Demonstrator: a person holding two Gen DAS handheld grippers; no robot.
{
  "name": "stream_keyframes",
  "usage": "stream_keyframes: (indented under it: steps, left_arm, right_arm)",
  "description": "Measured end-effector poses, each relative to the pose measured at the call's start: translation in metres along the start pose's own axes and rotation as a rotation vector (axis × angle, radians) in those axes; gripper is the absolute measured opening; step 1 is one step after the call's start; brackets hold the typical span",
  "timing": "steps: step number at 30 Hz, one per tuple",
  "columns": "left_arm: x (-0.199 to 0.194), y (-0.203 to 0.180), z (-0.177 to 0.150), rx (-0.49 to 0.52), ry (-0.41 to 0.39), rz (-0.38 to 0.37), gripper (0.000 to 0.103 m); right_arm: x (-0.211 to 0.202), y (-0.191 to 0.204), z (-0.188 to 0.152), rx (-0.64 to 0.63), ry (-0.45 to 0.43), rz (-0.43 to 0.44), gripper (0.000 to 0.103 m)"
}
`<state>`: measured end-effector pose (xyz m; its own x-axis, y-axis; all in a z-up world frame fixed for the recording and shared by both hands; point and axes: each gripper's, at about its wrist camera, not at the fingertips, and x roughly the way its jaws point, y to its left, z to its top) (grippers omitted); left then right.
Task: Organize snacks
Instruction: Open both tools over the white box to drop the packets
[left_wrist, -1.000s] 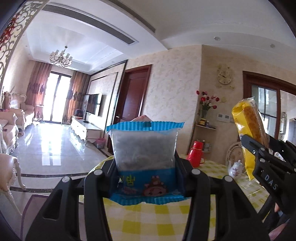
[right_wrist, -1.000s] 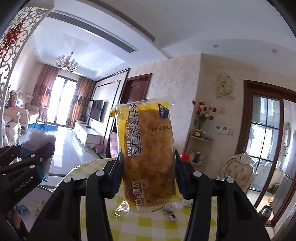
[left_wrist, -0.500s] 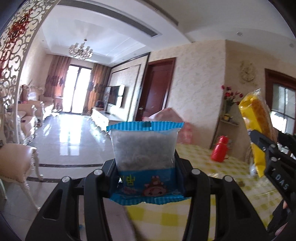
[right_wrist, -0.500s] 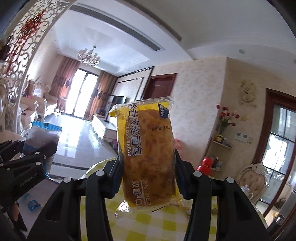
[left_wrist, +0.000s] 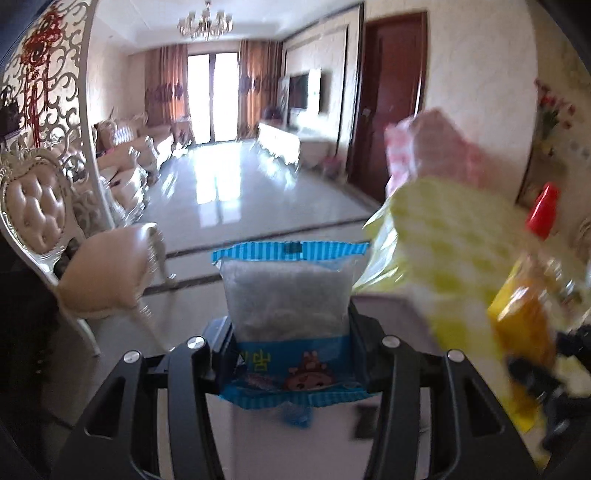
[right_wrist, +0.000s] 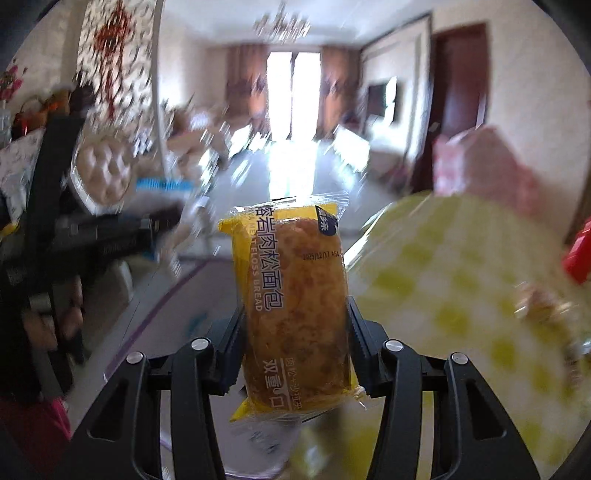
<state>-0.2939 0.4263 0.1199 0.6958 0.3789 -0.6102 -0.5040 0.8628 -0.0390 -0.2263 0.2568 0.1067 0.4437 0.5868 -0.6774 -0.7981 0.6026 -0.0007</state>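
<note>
Left wrist view: left claw (left_wrist: 291, 332) holds a blue snack bag (left_wrist: 290, 314); right claw (right_wrist: 295, 332) holds meat floss bread (right_wrist: 295, 310). Next, each needs a spot on the checked tabletop (right_wrist: 461, 288).

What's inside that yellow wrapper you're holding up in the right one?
Through the clear front of the yellow wrapper, gripped by the right hand-held gripper, shows a browned, crumbly-topped bun; the print reads "floss bread". Its lower end and back are hidden by printed film.

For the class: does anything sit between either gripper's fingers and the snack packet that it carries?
No. The left gripper clamps the blue-edged clear snack packet directly, and the right gripper clamps the yellow meat-floss bread packet directly.
</note>
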Motion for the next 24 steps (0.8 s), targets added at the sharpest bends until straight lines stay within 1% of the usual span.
stream_keyframes:
  steps: [3, 5, 7, 8, 9, 10, 11, 12, 13, 16, 18, 20, 22, 24]
  left_arm:
    - [0.023, 0.004, -0.008, 0.029, 0.076, -0.004, 0.049]
    - [0.036, 0.001, -0.012, 0.049, 0.11, 0.002, 0.05]
    - [0.044, -0.008, -0.015, 0.069, 0.147, -0.004, 0.051]
    - [0.052, -0.009, -0.02, 0.082, 0.174, -0.006, 0.055]
    - [0.058, -0.011, -0.023, 0.089, 0.194, 0.001, 0.068]
    - [0.062, -0.012, -0.025, 0.093, 0.199, 0.016, 0.076]
    - [0.064, -0.013, -0.027, 0.097, 0.195, 0.041, 0.083]
    - [0.065, -0.013, -0.028, 0.092, 0.194, 0.049, 0.083]
    - [0.061, -0.02, -0.025, 0.084, 0.196, 0.046, 0.083]
    - [0.058, -0.02, -0.023, 0.057, 0.179, 0.042, 0.087]
    - [0.051, -0.025, -0.019, 0.055, 0.138, 0.034, 0.092]
    - [0.044, -0.033, -0.014, 0.051, 0.104, 0.009, 0.094]
    - [0.036, -0.046, -0.011, 0.051, 0.063, -0.026, 0.094]
    - [0.029, -0.057, -0.01, 0.048, 0.02, -0.053, 0.094]
  right_arm:
    - [0.04, 0.012, -0.013, -0.009, 0.102, 0.035, 0.049]
    - [0.066, 0.017, -0.022, -0.029, 0.16, 0.03, 0.049]
    - [0.081, 0.021, -0.028, -0.053, 0.203, 0.032, 0.05]
    - [0.086, 0.021, -0.032, -0.054, 0.214, 0.034, 0.052]
    - [0.089, 0.019, -0.036, -0.053, 0.22, 0.035, 0.055]
    - [0.091, 0.017, -0.037, -0.049, 0.218, 0.035, 0.066]
    - [0.09, 0.016, -0.039, -0.038, 0.208, 0.035, 0.073]
    - [0.086, 0.011, -0.041, -0.026, 0.2, 0.038, 0.074]
    - [0.082, 0.007, -0.044, -0.019, 0.197, 0.04, 0.074]
    - [0.063, -0.008, -0.049, 0.003, 0.159, 0.024, 0.074]
    - [0.05, -0.017, -0.047, 0.002, 0.129, -0.01, 0.074]
    - [0.027, -0.025, -0.05, 0.001, 0.079, -0.08, 0.076]
    - [-0.001, -0.035, -0.05, 0.007, 0.007, -0.198, 0.082]
    - [-0.029, -0.045, -0.049, 0.012, -0.065, -0.305, 0.083]
